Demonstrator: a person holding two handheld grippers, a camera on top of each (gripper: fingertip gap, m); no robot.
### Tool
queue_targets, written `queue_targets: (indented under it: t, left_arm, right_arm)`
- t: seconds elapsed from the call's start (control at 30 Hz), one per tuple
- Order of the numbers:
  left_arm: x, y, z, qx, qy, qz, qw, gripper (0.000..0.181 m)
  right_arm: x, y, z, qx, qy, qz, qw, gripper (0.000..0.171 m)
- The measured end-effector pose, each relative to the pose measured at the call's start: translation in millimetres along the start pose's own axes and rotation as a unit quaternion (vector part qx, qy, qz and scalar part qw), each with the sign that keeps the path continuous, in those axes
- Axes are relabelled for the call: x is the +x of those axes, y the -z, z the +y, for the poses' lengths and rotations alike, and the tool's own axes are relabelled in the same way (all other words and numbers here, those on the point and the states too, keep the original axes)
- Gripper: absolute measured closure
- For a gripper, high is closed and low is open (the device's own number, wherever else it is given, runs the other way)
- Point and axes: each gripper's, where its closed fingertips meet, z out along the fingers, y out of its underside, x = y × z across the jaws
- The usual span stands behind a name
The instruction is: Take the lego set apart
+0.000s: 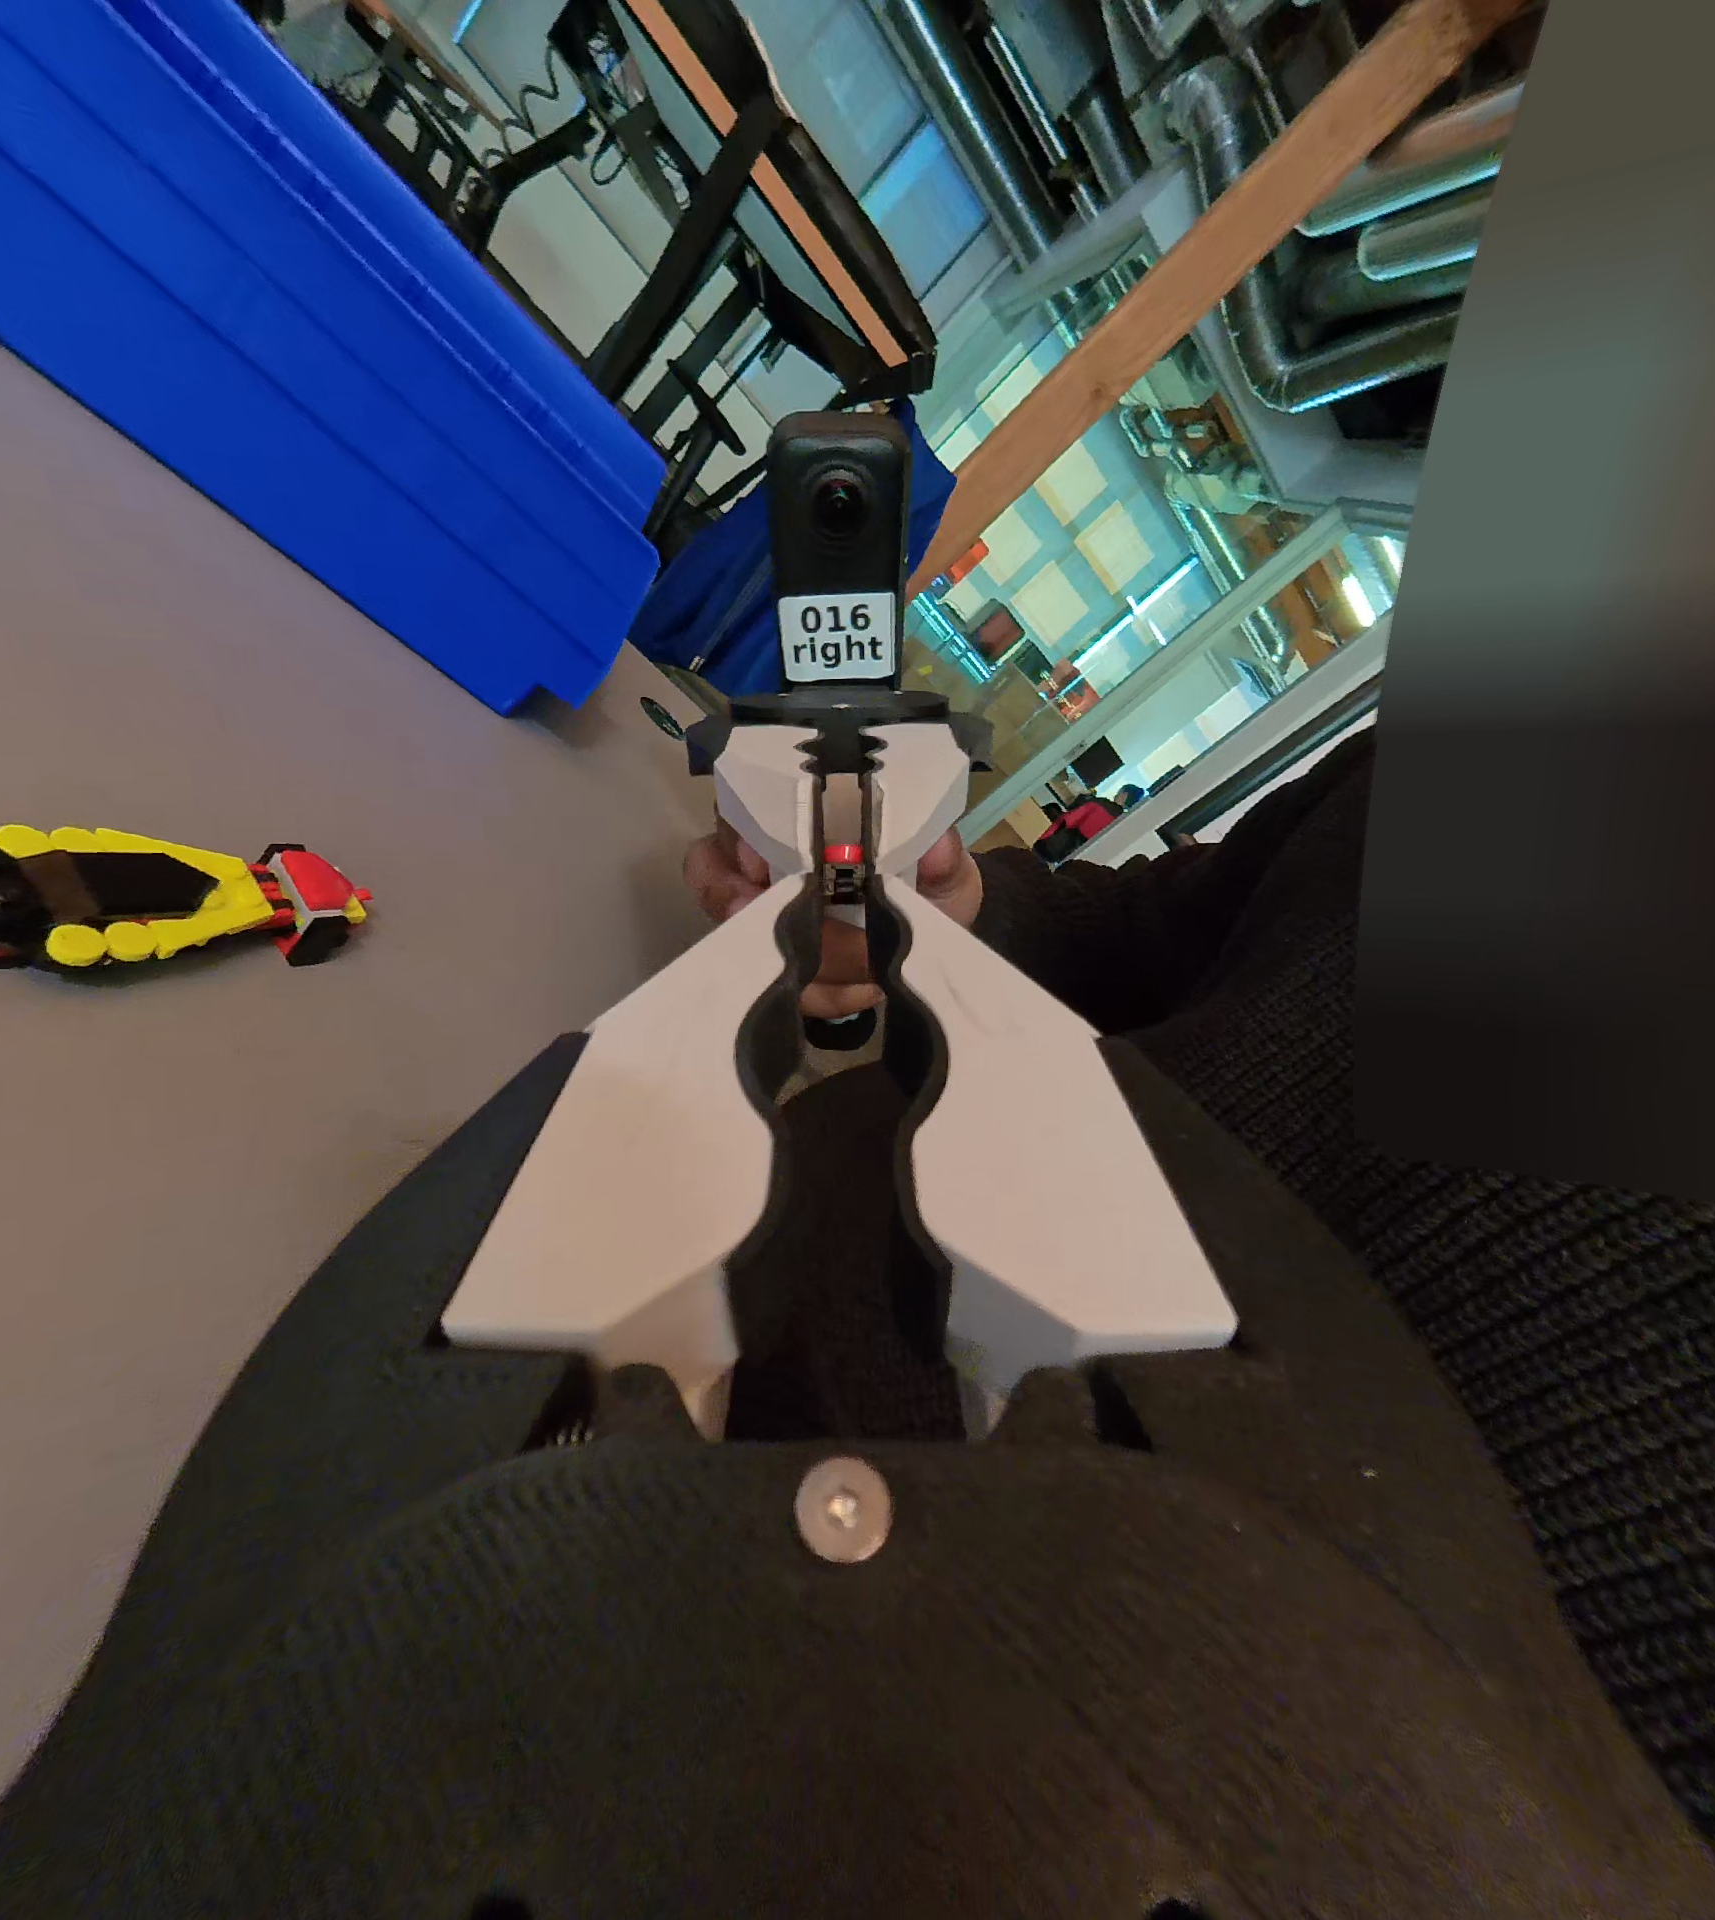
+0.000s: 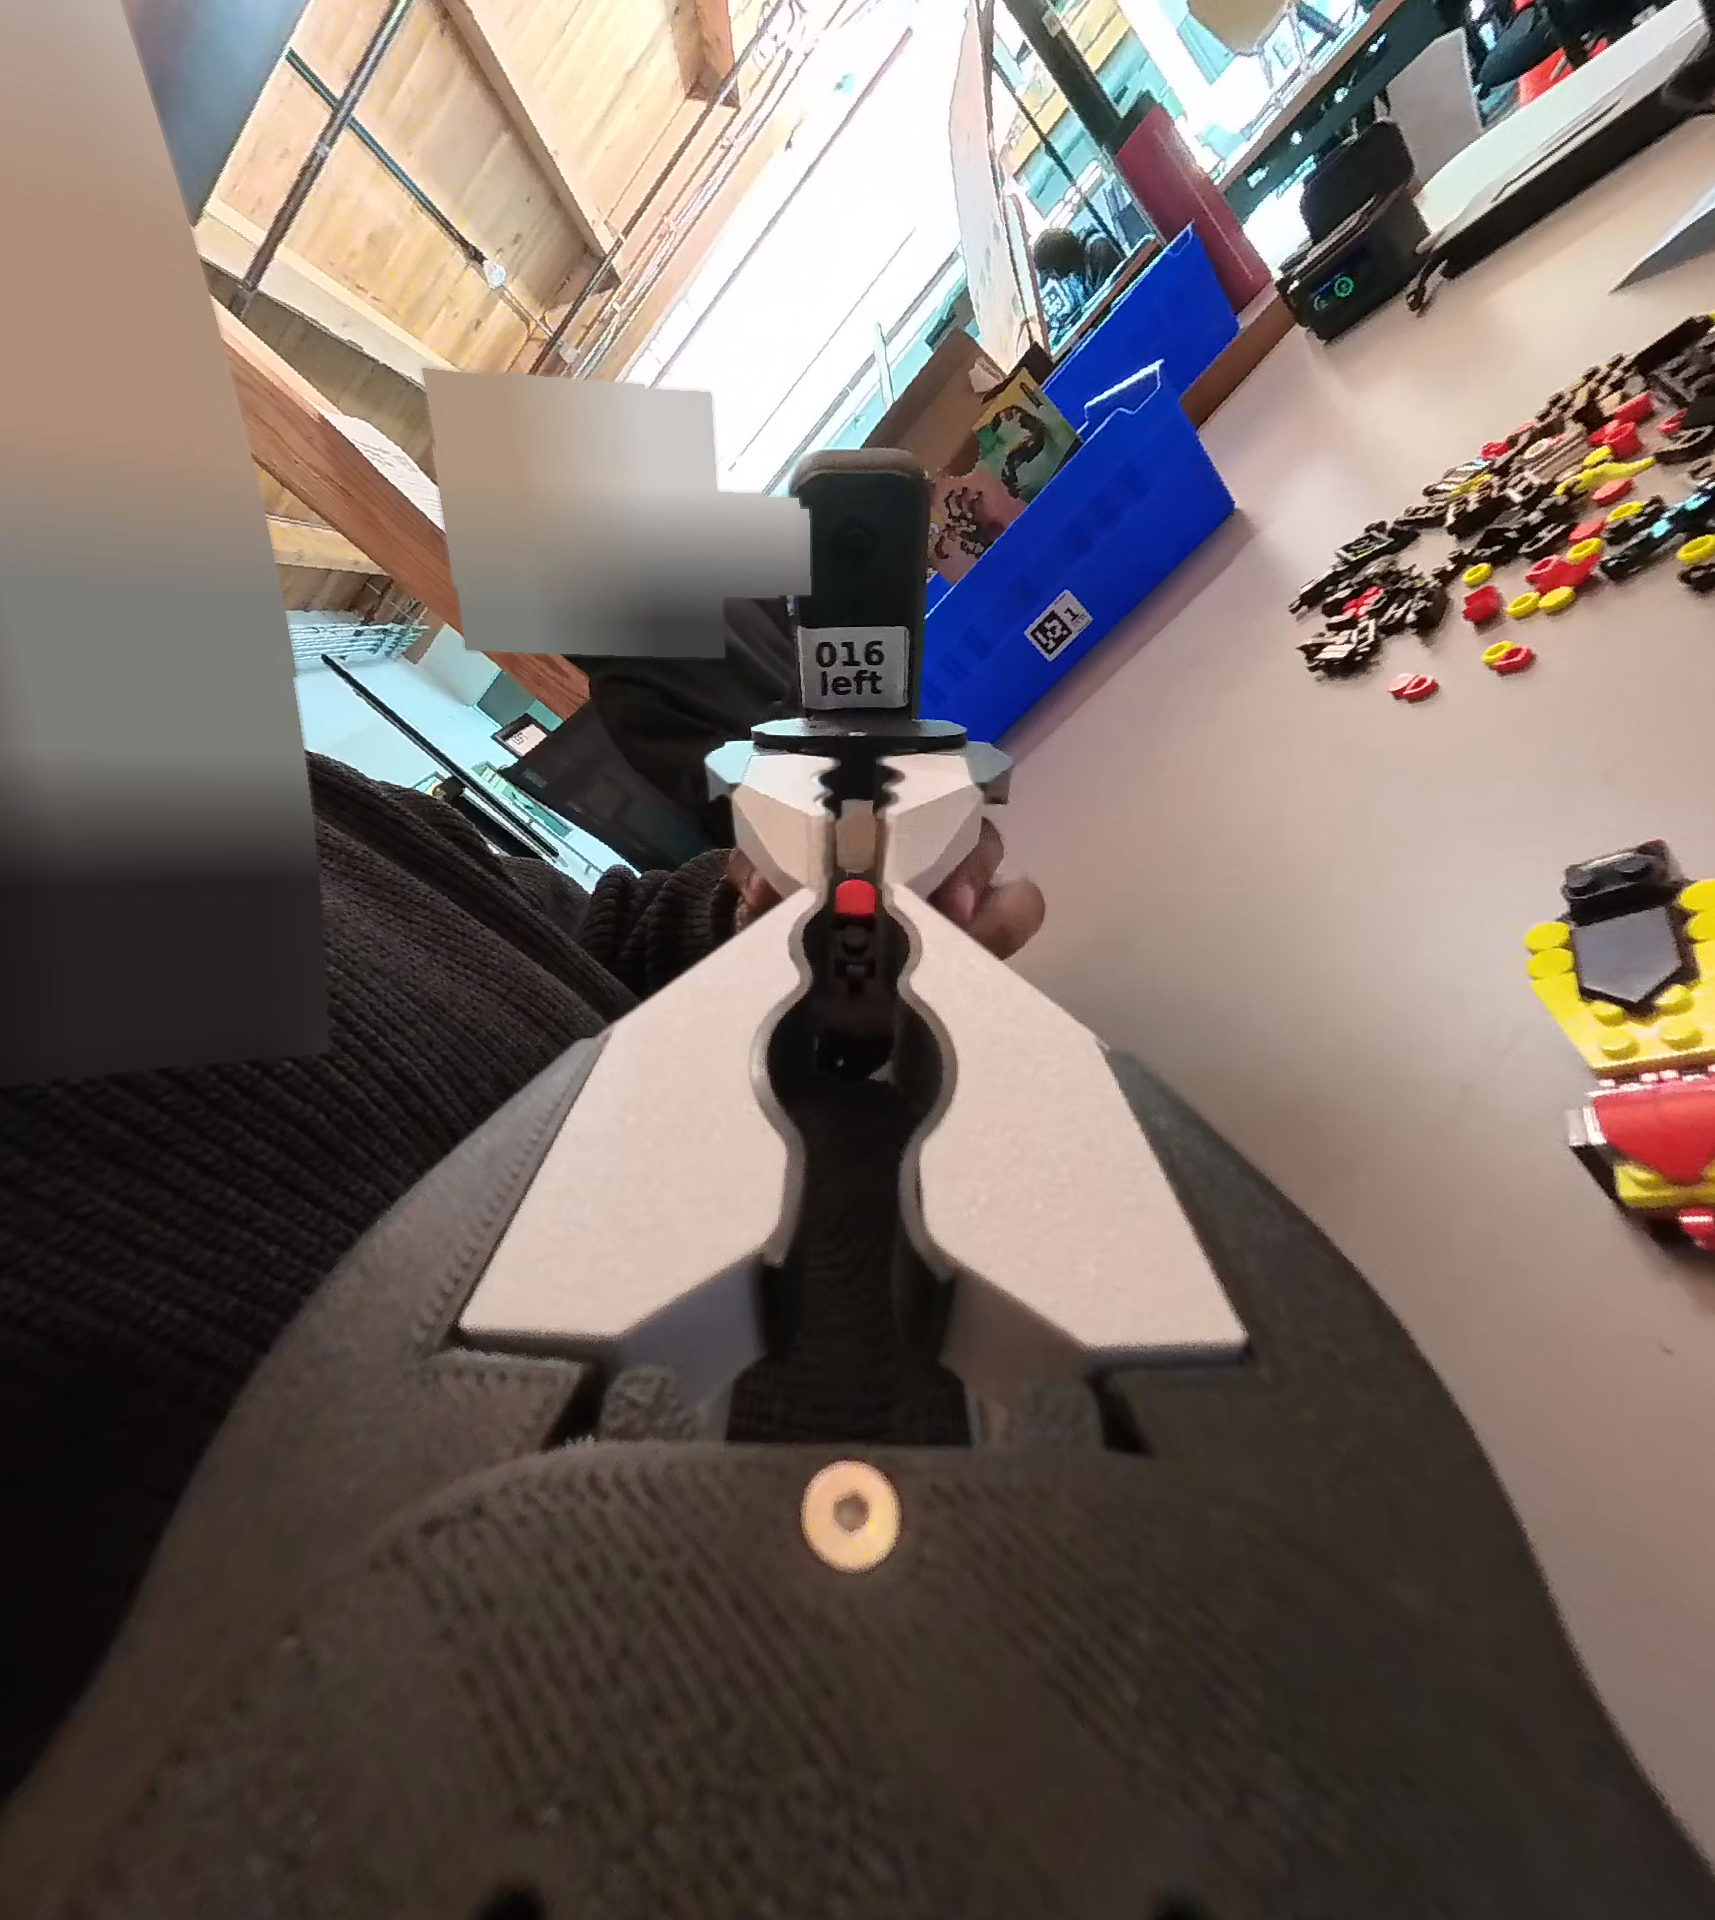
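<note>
Both tongs, left (image 1: 840,883) and right (image 2: 853,914), meet tip to tip in my views, pinching one small red-topped lego piece (image 2: 853,900) between them. Beside them, apart, the yellow-and-red lego model (image 2: 1653,1049) lies on the surface (image 2: 1248,935), loose bricks (image 2: 1580,499) scattered farther off.

Grey table (image 2: 1248,935), timber ceiling beams (image 2: 396,187), metal ducts (image 1: 1248,208).

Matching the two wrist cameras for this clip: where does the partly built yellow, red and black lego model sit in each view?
Left wrist view: lego model lies on the table at the left edge, partly cut off.
Right wrist view: it lies on the table at the right edge, below the pile of loose pieces.
Shared landmark: the blue bin, upper left in the left view; a blue bin shows upper centre-right in the right.
</note>
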Motion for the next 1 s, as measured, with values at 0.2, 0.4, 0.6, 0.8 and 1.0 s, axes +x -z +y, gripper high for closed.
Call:
queue_targets:
  t: [0.2, 0.4, 0.6, 0.8, 1.0]
  left_arm:
    - [0.9, 0.2, 0.2, -0.002, 0.003, 0.004, 1.0, 0.176]
    - [-0.7, 2.2, -4.9, 0.015, 0.024, 0.008, 1.0, 0.176]
    - [-0.8, 0.9, -3.8, 0.014, 0.025, 0.007, 1.0, 0.177]
    - [-0.9, 0.2, -2.4, 0.01, 0.017, 0.003, 1.0, 0.177]
    - [-4.6, -1.0, -0.4, 0.007, 0.009, -0.012, 1.0, 0.164]
  right_arm:
    - [-3.2, 0.6, -2.3, 0.007, -0.008, -0.017, 1.0, 0.158]
    - [3.6, 4.0, -5.6, 0.011, 0.02, 0.016, 1.0, 0.153]
    - [2.1, 3.3, -5.4, 0.017, -0.014, -0.005, 1.0, 0.162]
    - [1.1, 3.8, -4.2, 0.018, -0.048, -0.026, 0.998, 0.165]
    - [1.2, 4.0, -2.8, 0.011, -0.051, -0.027, 0.998, 0.165]
